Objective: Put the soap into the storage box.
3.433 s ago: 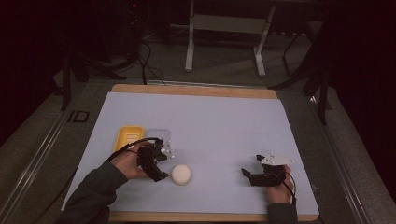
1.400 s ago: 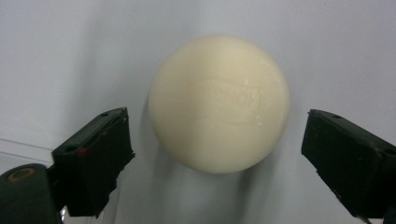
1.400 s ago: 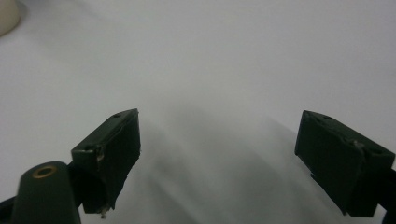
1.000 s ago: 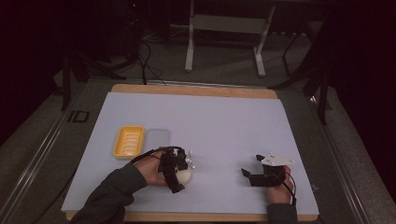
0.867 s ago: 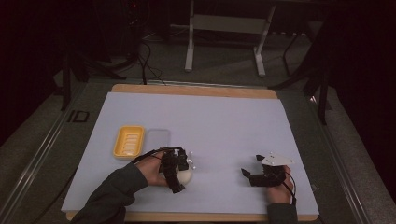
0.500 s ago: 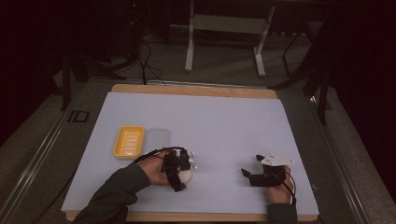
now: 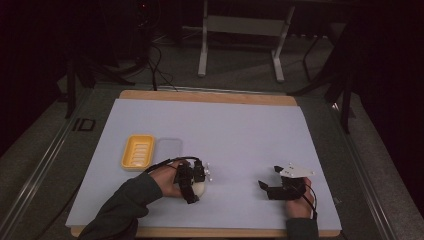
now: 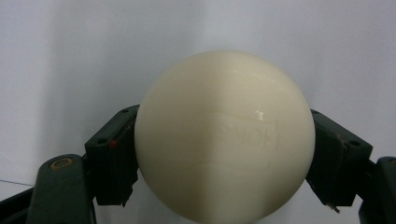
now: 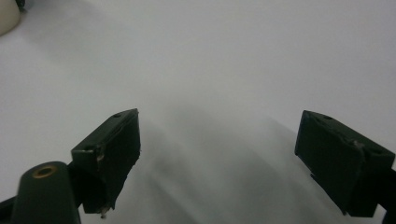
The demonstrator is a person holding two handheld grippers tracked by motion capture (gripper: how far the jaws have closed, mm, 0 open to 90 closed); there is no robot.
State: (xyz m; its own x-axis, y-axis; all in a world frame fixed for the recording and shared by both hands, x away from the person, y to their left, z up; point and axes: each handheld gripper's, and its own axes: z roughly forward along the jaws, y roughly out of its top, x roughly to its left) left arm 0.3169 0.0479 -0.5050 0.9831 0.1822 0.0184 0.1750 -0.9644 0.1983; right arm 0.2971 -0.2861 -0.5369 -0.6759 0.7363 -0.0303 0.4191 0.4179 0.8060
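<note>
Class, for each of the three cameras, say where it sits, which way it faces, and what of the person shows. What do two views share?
High view: above the near table edge, facing forward and down; both forearms, left claw, right claw.
Left gripper view: on the left claw, looking along its jaws, which have just been closing onto the cream soap bar.
Right gripper view: on the right claw, jaws apart over the white table cover.
Shared: the soap bar lies in high and left gripper views.

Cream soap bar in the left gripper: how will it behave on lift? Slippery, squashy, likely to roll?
The soap bar looks smooth and glossy, so it is probably slippery. The left gripper, its jaws having just been closing, meets the bar's curved sides with flat pads, so it may squirt out. It keeps its shape between them, so it is likely stiff. Being rounded, it could roll if dropped.
</note>
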